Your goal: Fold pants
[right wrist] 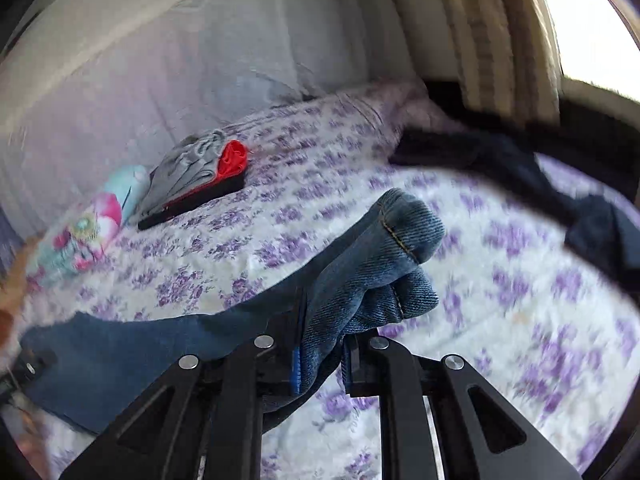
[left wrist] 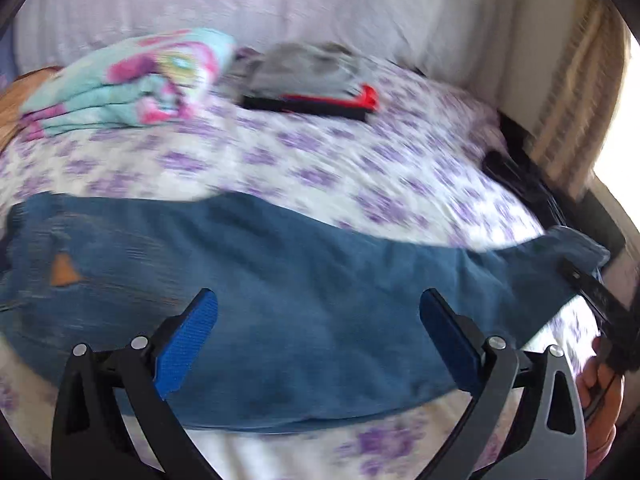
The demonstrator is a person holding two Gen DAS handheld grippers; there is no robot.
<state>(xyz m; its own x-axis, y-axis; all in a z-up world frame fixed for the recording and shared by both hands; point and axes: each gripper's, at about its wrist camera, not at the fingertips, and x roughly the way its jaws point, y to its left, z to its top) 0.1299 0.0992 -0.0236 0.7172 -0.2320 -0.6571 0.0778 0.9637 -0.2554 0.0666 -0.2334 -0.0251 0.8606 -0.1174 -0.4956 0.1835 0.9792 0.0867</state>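
Observation:
Blue jeans (left wrist: 280, 292) lie stretched across a bed with a white sheet with purple flowers (left wrist: 320, 168). My left gripper (left wrist: 318, 328) is open, its blue pads (left wrist: 188, 340) spread over the middle of the jeans, holding nothing. My right gripper (right wrist: 322, 354) is shut on the hem end of the jeans legs (right wrist: 384, 248) and lifts it off the sheet (right wrist: 500, 280). The right gripper also shows at the right edge of the left wrist view (left wrist: 592, 288), at the leg end.
A folded pastel patterned cloth (left wrist: 132, 80) and a folded grey, red and black stack (left wrist: 312, 80) lie at the far side of the bed. Dark clothing (right wrist: 560, 184) lies at the right. A wall and curtain (right wrist: 500, 40) stand behind.

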